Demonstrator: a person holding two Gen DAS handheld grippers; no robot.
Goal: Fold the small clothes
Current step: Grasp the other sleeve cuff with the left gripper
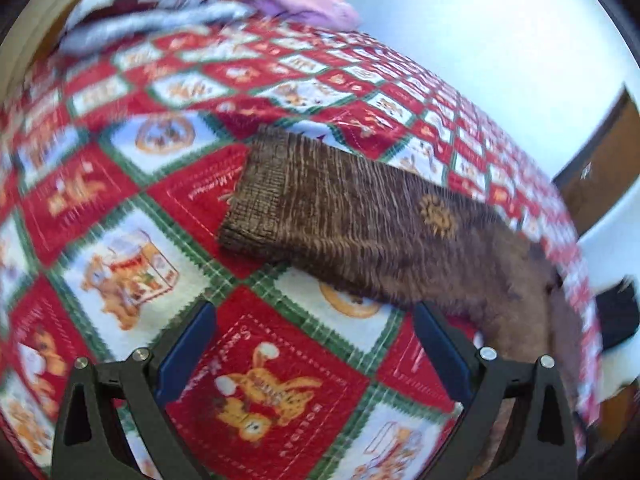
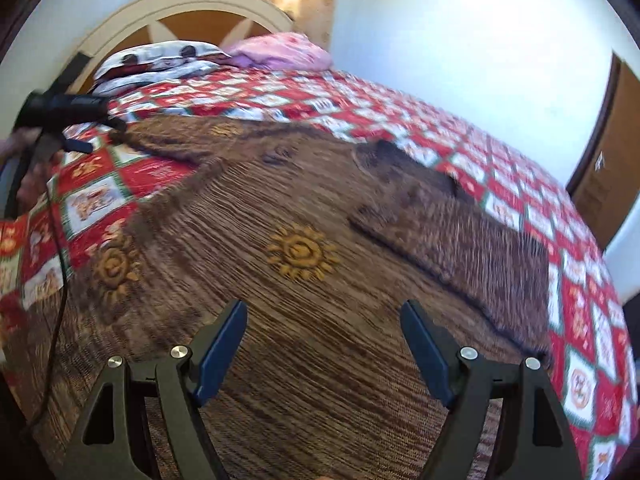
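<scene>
The left tongs [image 1: 314,316] are spread and hold nothing, just beside the sleeve [image 1: 320,204] of the brown sweater [image 2: 280,280], which lies on the quilt [image 1: 120,184] of the bed. The right tongs [image 2: 324,312] hover spread over its body. The picture is blurred, so probably the sleeve goes first: the left tongs should pinch its cuff and lay it flat across.

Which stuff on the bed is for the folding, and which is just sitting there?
For the folding:
brown sweater
its sleeve
left gripper, open
right gripper, open

Just there:
Christmas quilt
pink pillow
patterned pillow
headboard
door
</scene>
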